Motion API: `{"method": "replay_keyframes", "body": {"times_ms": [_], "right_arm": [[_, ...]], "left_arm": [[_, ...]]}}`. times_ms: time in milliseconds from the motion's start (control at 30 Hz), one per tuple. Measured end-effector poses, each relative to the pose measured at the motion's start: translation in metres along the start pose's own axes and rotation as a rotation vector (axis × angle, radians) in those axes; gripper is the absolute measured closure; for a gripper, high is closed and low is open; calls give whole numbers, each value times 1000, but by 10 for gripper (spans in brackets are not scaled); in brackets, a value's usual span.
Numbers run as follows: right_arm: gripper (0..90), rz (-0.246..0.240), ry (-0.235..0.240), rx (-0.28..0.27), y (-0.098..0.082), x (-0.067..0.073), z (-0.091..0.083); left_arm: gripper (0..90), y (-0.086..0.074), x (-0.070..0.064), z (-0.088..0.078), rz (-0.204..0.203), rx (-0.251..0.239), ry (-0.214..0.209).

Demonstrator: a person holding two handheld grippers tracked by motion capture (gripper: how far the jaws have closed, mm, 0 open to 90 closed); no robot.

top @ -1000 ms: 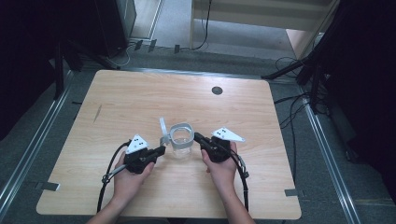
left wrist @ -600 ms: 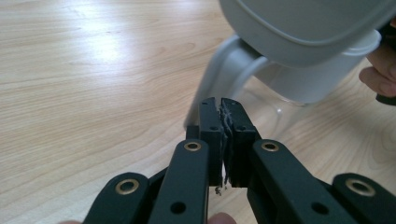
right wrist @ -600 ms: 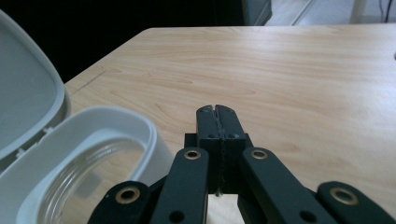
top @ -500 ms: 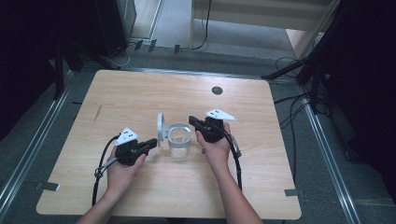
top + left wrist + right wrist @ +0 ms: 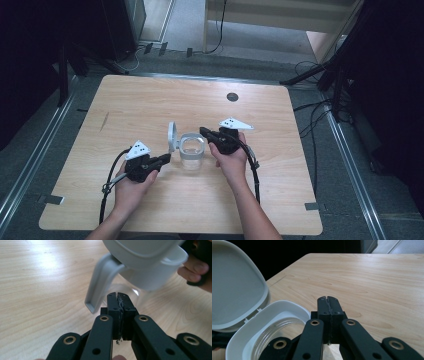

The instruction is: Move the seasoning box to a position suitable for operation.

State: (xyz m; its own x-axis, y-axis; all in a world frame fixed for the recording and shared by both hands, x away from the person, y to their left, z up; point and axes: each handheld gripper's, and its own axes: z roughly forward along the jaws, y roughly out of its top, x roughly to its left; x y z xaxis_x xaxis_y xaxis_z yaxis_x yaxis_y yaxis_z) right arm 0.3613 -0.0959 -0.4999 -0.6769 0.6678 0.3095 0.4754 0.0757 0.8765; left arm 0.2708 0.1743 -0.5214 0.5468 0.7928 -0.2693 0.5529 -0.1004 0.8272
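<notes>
Scene: clear jug [image 5: 191, 151] mid-bench, hinged lid [image 5: 172, 136] upright | left tool [image 5: 161, 161] closed, empty, beside handle [image 5: 100, 282] | right tool [image 5: 204, 132] closed, empty, nearer, at the rim

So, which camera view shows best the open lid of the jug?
The right gripper view: the lid stands open there, its inner side showing large above the jug's white rim. The high view shows it small and edge-on. The left gripper view shows its outer side from below.
</notes>
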Motion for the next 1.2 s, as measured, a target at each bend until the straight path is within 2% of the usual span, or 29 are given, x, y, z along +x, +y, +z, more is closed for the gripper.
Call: {"method": "replay_keyframes", "body": {"times_ms": [133,233,367,500,600,733,867,933,967,1100,1133,1200], "right_arm": [[900,19,15,-6,-5,1,-6],[900,10,10,-5,-7,4,-10],[900,-4,3,8,-10,9,-17],[900,-11,-8,18,-10,8,-20],[900,-9,-10,22,-10,6,-19],[900,-7,3,31,-12,6,-15],[900,3,6,34,-13,9,-14],[900,-1,5,29,-14,10,-15],[900,3,8,29,-14,11,-17],[900,-2,13,28,-17,16,-20],[900,-5,13,31,-19,19,-21],[900,-5,19,30,-22,23,-23]], "left_arm": [[894,3,0,5,4,6,0],[891,3,-1,6,3,3,6],[891,-4,-1,-2,-17,-2,14],[897,-17,-6,-18,2,20,-1],[899,-17,-8,-22,15,23,-3],[896,-9,1,-11,16,13,33],[895,-2,7,0,-6,0,40],[895,0,8,2,-4,-3,39],[894,3,7,5,10,-5,47],[882,8,9,8,3,-16,58],[881,11,13,10,-4,-30,77],[882,13,16,14,-10,-37,72]]}}
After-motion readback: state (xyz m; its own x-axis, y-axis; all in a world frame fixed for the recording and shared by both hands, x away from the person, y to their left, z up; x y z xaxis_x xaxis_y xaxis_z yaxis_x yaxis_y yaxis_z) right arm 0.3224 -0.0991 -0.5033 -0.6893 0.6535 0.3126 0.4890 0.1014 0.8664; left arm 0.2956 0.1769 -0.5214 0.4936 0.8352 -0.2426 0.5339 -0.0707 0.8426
